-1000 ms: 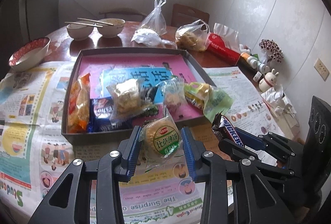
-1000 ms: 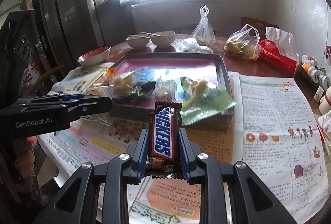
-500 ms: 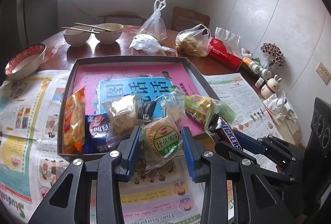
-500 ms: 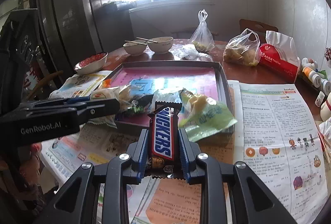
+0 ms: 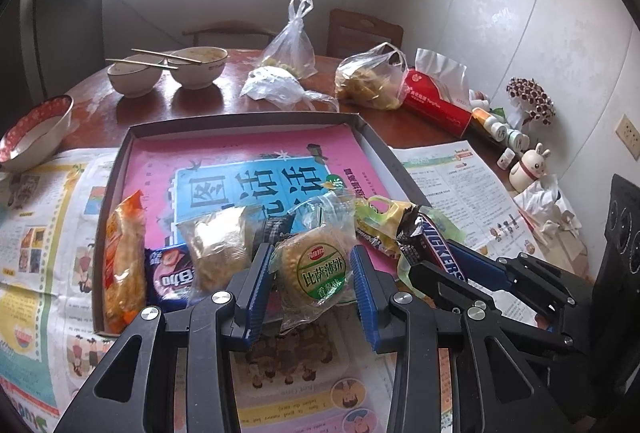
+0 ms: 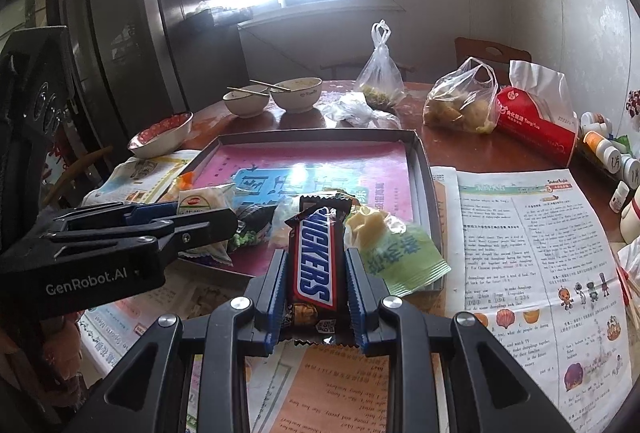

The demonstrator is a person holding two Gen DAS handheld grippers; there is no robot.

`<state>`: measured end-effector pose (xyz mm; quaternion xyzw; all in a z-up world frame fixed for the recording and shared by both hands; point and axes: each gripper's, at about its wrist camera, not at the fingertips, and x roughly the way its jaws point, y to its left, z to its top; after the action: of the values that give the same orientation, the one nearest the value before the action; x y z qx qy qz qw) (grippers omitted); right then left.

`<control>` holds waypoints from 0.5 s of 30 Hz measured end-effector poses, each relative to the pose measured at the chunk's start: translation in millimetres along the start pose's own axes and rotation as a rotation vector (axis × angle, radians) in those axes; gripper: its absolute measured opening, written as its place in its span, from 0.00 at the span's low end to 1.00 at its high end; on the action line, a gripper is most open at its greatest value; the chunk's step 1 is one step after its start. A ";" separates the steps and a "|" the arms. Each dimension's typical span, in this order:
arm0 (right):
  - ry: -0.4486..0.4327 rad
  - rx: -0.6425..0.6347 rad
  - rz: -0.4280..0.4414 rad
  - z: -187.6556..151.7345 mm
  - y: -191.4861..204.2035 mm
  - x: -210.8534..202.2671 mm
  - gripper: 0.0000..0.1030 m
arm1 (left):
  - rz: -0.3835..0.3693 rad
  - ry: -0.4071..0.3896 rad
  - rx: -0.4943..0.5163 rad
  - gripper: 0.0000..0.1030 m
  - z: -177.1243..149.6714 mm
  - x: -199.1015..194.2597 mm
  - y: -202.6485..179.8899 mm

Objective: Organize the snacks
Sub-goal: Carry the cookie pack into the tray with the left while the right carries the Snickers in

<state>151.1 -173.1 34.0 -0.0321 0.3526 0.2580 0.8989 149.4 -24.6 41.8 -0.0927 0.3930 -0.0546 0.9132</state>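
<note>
A round biscuit (image 5: 314, 271) in clear wrap with a green label hung upright over the near edge of the tray (image 5: 244, 119). Beside it a brown Snickers bar (image 6: 316, 263) pointed lengthwise toward the tray's near right corner. Inside the tray, along its near edge, lay an orange packet (image 5: 122, 257), a blue packet (image 5: 172, 279), a clear-wrapped cake (image 5: 218, 247) and a green pouch (image 6: 400, 253).

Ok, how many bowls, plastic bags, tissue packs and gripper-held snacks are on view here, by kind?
Bowls: 3
Plastic bags: 3
Tissue packs: 1
Held snacks: 2, the biscuit pack in the left gripper and the Snickers bar in the right gripper
Total: 9
</note>
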 end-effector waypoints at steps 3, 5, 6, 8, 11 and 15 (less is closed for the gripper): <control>0.003 0.006 0.001 1.9 -3.5 3.9 0.28 | -0.002 0.007 0.005 0.39 2.2 5.8 -1.4; 0.004 0.010 0.000 3.2 -5.1 5.9 0.28 | -0.002 0.009 0.007 0.39 3.6 8.4 -2.0; 0.003 0.012 0.002 4.0 -5.8 6.8 0.28 | -0.003 0.011 0.007 0.39 3.9 9.4 -1.8; 0.002 0.013 0.002 5.4 -6.7 8.0 0.28 | -0.001 0.013 0.008 0.39 4.7 11.9 -1.9; 0.001 0.015 0.004 7.0 -6.5 9.9 0.28 | 0.000 0.016 0.008 0.39 5.6 14.6 -1.2; 0.002 0.015 0.006 8.3 -6.3 12.0 0.28 | 0.001 0.018 0.007 0.39 5.8 16.4 0.4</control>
<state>166.7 -171.2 31.7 -0.0247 0.3553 0.2580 0.8981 164.9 -26.3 34.1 -0.0888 0.4011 -0.0562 0.9100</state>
